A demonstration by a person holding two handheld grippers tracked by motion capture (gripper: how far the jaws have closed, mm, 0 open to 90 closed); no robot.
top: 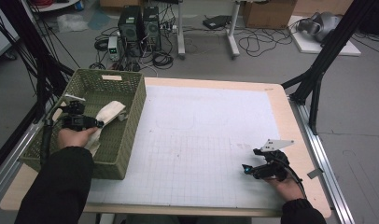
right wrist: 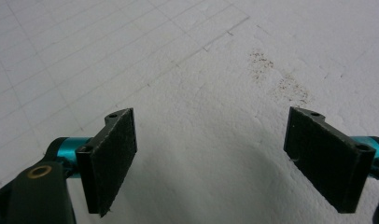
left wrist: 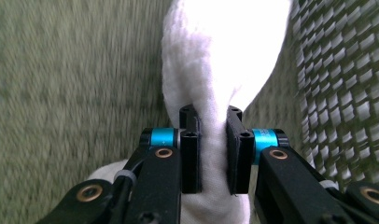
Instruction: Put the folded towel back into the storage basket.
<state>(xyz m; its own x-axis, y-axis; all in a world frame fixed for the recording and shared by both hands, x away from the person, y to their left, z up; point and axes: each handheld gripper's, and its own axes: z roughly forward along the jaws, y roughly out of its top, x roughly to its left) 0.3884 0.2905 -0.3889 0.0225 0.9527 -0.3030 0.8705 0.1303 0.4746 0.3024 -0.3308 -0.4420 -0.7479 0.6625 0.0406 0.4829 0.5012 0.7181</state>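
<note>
Left tongs [left wrist: 211,123] clamped on white cloth [left wrist: 215,70] inside green basket [top: 131,121].
Right tongs [right wrist: 211,158] wide apart, holding nothing, over the table [top: 201,135].

One white cloth [top: 109,113], one green basket [top: 136,100], two tongs: left [top: 100,124], right [top: 244,169].

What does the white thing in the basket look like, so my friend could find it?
Look at the left end of the table, where a green woven basket stands. Inside it lies a soft white cloth, with the left tool pinching it. It is the only pale, floppy thing among the dark tools.
</note>
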